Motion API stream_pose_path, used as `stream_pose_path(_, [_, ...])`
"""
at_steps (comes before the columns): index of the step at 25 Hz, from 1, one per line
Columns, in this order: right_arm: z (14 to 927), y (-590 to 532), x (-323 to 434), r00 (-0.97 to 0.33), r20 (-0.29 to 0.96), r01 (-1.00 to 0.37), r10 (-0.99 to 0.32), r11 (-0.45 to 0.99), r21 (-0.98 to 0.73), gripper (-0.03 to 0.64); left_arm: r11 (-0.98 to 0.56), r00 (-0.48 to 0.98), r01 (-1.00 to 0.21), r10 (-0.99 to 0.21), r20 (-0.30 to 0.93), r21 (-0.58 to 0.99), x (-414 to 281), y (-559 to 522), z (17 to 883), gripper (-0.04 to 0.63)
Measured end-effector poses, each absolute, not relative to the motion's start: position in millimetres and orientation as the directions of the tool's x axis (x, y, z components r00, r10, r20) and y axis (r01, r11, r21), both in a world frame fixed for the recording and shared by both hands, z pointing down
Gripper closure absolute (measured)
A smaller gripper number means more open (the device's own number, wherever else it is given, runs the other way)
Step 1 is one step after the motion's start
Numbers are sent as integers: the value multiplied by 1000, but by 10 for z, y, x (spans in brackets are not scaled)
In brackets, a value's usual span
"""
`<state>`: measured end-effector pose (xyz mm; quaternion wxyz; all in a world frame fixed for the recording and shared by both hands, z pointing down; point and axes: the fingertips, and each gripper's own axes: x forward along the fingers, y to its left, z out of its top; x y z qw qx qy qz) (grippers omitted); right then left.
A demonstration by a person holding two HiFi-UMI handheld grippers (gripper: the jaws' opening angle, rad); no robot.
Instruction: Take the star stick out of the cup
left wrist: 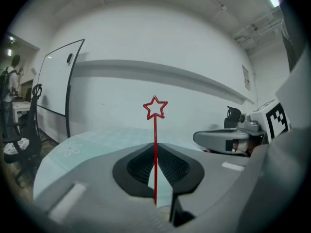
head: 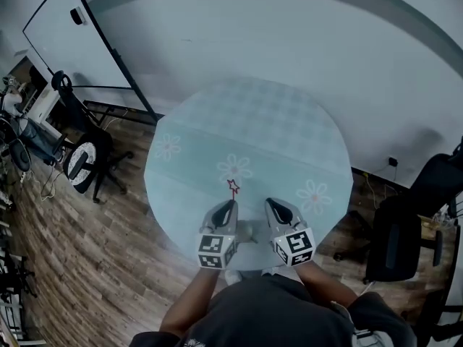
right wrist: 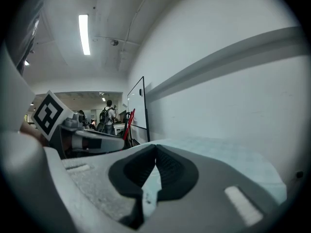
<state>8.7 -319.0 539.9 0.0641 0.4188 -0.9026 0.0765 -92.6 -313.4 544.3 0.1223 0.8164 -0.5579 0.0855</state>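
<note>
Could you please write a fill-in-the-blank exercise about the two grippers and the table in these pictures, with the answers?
1. The left gripper is shut on a star stick of ____ colour.
2. The right gripper has its jaws together and holds ____.
3. The table has a ____ top.
Missing words: red; nothing; round.
</note>
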Motion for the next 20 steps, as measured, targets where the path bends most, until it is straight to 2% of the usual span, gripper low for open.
stream_pose_path(11, [4832, -3190, -82, -670, 74, -741, -739, 671, -7, 613, -329, 334, -941, -940, 68, 76, -1154, -3185, 4448, 572])
stream_pose_path(20, [4615, -3064, -127, -690, 31, -722, -724, 690, 43, 614, -325, 329, -943, -943, 58, 69, -1153, -3094, 4409, 572])
